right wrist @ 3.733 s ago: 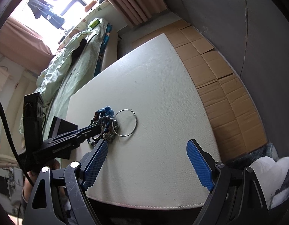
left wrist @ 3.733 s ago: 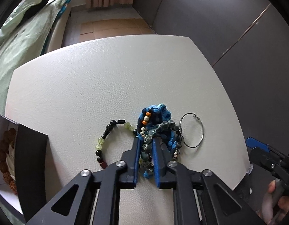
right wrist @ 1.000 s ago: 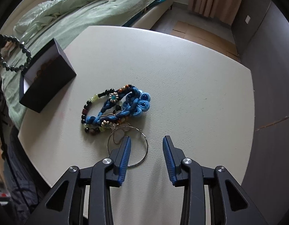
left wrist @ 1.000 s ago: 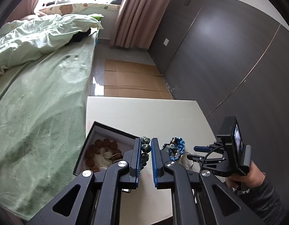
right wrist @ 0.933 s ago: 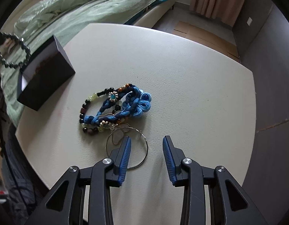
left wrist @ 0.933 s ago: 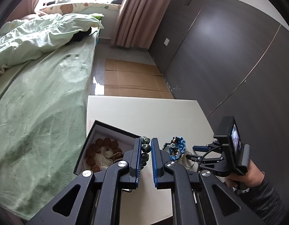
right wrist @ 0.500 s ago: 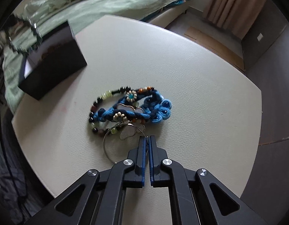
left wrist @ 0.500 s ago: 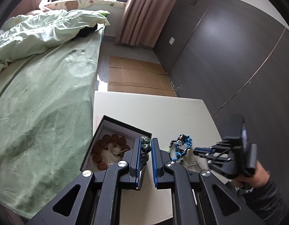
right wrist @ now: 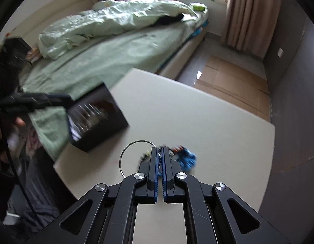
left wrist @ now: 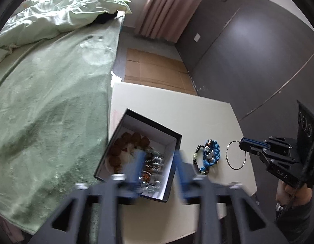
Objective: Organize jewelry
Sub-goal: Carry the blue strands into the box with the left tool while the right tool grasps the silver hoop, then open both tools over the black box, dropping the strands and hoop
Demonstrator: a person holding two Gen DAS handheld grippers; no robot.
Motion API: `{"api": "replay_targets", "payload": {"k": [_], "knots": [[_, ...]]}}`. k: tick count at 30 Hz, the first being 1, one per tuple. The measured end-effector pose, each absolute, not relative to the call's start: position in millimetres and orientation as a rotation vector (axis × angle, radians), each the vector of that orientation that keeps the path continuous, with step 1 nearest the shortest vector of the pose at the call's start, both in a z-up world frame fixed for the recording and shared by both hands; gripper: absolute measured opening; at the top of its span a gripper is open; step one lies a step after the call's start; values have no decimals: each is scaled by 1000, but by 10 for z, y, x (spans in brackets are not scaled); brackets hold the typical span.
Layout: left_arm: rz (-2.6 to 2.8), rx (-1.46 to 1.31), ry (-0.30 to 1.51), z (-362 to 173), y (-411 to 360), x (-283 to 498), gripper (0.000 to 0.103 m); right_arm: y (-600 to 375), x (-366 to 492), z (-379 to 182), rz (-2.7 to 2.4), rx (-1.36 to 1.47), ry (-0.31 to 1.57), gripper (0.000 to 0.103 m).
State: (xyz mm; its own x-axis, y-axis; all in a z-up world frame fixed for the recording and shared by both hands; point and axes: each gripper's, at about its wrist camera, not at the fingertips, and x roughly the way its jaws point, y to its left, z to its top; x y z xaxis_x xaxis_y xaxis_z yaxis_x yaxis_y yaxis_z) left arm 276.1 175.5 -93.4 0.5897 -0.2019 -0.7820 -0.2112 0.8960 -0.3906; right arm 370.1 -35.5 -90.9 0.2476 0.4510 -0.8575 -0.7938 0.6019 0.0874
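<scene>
Black open box [left wrist: 173,140], white inside, near the table's left edge, holding brown beads [left wrist: 124,144] and silvery pieces [left wrist: 150,168]. Just right of it on the tabletop, a blue cord bracelet [left wrist: 212,156] tangled with dark and pale-green beads. Farther right, a thin wire hoop [left wrist: 231,159], pinched at its rim.

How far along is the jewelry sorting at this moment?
Partly done. The box on the table already holds brown beads and several other pieces. The left hand-held gripper is open and empty above it. In hand: the right hand-held gripper is shut on the wire hoop, apparently lifted. Left: the hoop and the blue bracelet pile on the table still need boxing.
</scene>
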Motion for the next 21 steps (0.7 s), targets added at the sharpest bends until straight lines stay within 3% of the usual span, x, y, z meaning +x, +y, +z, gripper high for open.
{"api": "replay_targets", "payload": {"k": [1,18,20,21], "knots": [[13,-486,932,-912,1789,2728,67,-321,3697,-867,892,-397,994,4],[103,-510,875,-762,2178,2415,67,620,3589,-841,1011,-237,1011,7],[104,-507,879,-772,2183,2416,67,655,3627,-901,1007,-205,1061,43],[102,-506,880,-773,2181,2416,67,627,3641,-910,989,-190,1060,67]]}}
